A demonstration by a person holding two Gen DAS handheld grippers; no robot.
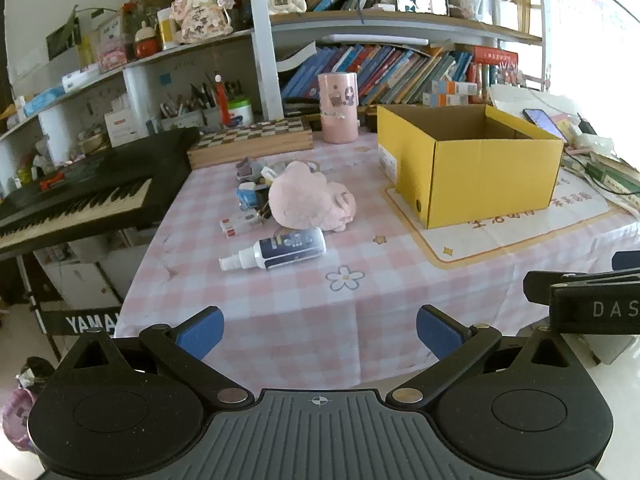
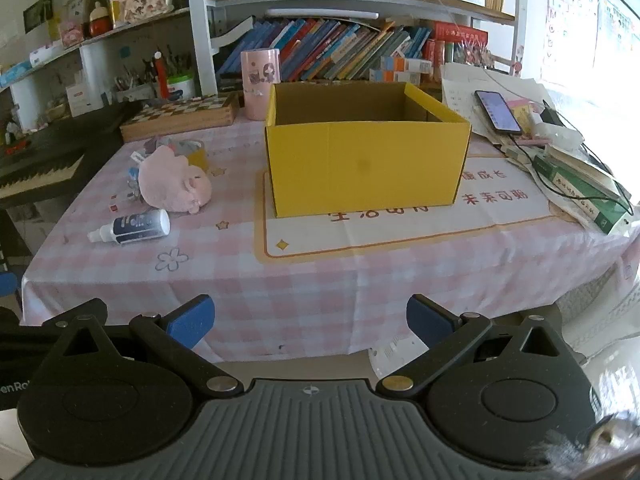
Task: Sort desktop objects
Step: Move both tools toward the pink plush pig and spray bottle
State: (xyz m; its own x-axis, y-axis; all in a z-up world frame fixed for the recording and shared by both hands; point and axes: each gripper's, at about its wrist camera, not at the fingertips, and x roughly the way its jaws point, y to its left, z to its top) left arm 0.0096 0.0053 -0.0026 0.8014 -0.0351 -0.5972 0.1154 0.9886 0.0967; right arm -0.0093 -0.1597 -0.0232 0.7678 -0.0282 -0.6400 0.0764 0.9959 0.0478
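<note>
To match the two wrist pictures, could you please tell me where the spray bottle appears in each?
Left wrist: spray bottle lies centre-left, just below the pink plush toy.
Right wrist: spray bottle lies far left, below the plush.
Shared landmark: yellow box.

open yellow box (image 2: 366,168) sits upright mid-counter, pink plush (image 2: 174,184) slumped to its left, spray bottle (image 2: 130,229) on its side nearer, small clutter (image 1: 250,196) behind

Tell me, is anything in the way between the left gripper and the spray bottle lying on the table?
Nothing visible is. The open left gripper hangs at the near table edge, and only bare pink checked tablecloth lies between it and the white-capped dark blue spray bottle. The pink plush toy sits behind the bottle, not in front.
</note>
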